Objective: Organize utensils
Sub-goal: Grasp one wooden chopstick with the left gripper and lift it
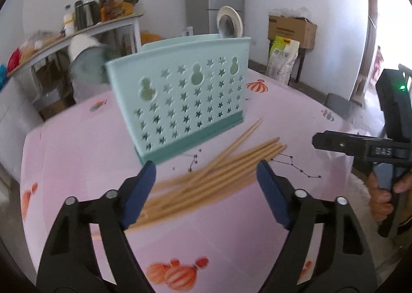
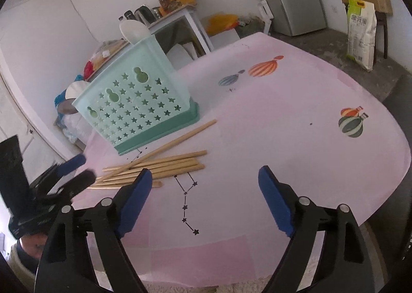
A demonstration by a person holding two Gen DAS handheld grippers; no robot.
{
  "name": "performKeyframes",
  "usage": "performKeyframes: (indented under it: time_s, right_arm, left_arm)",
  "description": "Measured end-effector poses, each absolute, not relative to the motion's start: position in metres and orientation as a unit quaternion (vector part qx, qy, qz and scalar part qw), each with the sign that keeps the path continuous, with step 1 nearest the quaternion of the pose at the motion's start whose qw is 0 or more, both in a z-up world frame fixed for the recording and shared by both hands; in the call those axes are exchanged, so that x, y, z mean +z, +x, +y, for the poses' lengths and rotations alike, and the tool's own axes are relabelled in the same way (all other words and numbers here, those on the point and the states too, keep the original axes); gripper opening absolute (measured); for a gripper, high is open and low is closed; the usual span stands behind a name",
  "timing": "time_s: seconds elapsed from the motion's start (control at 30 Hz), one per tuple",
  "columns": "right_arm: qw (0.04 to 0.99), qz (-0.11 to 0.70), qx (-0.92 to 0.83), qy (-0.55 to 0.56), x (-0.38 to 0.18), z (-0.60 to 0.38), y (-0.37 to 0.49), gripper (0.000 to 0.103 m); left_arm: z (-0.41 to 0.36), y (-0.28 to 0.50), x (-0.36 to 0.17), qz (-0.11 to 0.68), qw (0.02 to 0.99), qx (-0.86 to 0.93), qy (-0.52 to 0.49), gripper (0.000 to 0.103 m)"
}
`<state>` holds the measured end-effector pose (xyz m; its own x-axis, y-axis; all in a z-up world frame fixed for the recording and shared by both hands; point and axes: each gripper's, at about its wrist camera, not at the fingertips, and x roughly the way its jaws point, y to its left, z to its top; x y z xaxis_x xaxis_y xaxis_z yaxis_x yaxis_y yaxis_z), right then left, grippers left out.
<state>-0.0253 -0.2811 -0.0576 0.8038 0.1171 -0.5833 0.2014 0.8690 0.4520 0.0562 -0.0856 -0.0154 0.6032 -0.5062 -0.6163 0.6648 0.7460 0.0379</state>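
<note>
Chopsticks [image 1: 219,172] of pale wood, all lying loose on the pink printed tabletop [image 2: 283,118] before the upright mint-green star-perforated plastic holder [image 1: 180,97], none visibly sorted, with left gripper [image 1: 206,190] and right gripper [image 2: 206,197] jaws parted, grasping nothing.

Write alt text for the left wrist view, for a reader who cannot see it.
The left tool, jaws open and holding nothing, points at a loose pile of wooden chopsticks lying on a pink tablecloth. Behind them stands a mint-green utensil holder pierced with star holes. The right tool, held by a hand, enters from the right edge.
</note>
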Motion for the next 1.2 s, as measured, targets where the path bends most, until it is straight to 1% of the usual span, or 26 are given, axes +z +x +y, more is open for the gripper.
performKeyframes:
  time_s: [0.03,0.07,0.1,0.17,0.2,0.23,0.3,0.37,0.43,0.53,0.67,0.83,1.03,1.1,1.17,1.2]
  right_arm:
    - [0.914,0.314,-0.018,0.258,-0.058,-0.281,-0.025,0.08]
    - [0.913,0.315,-0.011,0.261,-0.058,-0.28,-0.025,0.078]
    - [0.912,0.315,-0.003,0.264,-0.058,-0.279,-0.024,0.078]
    - [0.911,0.315,0.015,0.266,-0.057,-0.273,-0.023,0.075]
    - [0.911,0.315,0.022,0.266,-0.056,-0.271,-0.023,0.075]
    - [0.911,0.315,0.031,0.264,-0.055,-0.268,-0.022,0.074]
    - [0.911,0.315,0.042,0.261,-0.053,-0.261,-0.021,0.073]
    - [0.91,0.317,0.049,0.261,-0.053,-0.258,-0.021,0.072]
    - [0.909,0.319,0.052,0.262,-0.054,-0.257,-0.02,0.071]
    - [0.907,0.322,0.051,0.266,-0.057,-0.258,-0.018,0.068]
    - [0.902,0.327,0.049,0.276,-0.062,-0.263,-0.018,0.063]
    - [0.903,0.325,0.041,0.278,-0.063,-0.271,-0.021,0.061]
    - [0.905,0.318,0.03,0.282,-0.063,-0.285,-0.025,0.06]
    - [0.905,0.315,0.028,0.285,-0.063,-0.29,-0.026,0.06]
    - [0.905,0.313,0.026,0.288,-0.064,-0.294,-0.027,0.06]
    - [0.904,0.312,0.025,0.29,-0.065,-0.295,-0.028,0.06]
  left_arm:
    - [-0.09,0.063,-0.016,0.301,0.881,-0.336,0.143,0.068]
    - [-0.092,0.069,-0.016,0.307,0.877,-0.338,0.149,0.065]
    - [-0.093,0.074,-0.018,0.312,0.875,-0.337,0.154,0.058]
    - [-0.096,0.09,-0.022,0.332,0.867,-0.331,0.167,0.052]
    - [-0.097,0.097,-0.024,0.342,0.862,-0.334,0.168,0.046]
    - [-0.094,0.101,-0.025,0.349,0.859,-0.335,0.166,0.044]
    - [-0.094,0.112,-0.029,0.368,0.85,-0.341,0.16,0.035]
    - [-0.096,0.117,-0.029,0.377,0.842,-0.353,0.155,0.03]
    - [-0.098,0.116,-0.027,0.377,0.836,-0.369,0.149,0.03]
    - [-0.113,0.111,-0.02,0.373,0.82,-0.405,0.154,0.029]
    - [-0.149,0.107,-0.014,0.37,0.792,-0.444,0.195,0.029]
    - [-0.196,0.112,-0.015,0.356,0.77,-0.464,0.254,0.028]
    - [-0.24,0.12,-0.033,0.364,0.738,-0.461,0.333,0.019]
    - [-0.242,0.121,-0.036,0.371,0.732,-0.457,0.343,0.016]
    - [-0.243,0.12,-0.04,0.383,0.723,-0.455,0.352,0.015]
    - [-0.244,0.12,-0.043,0.387,0.72,-0.453,0.357,0.012]
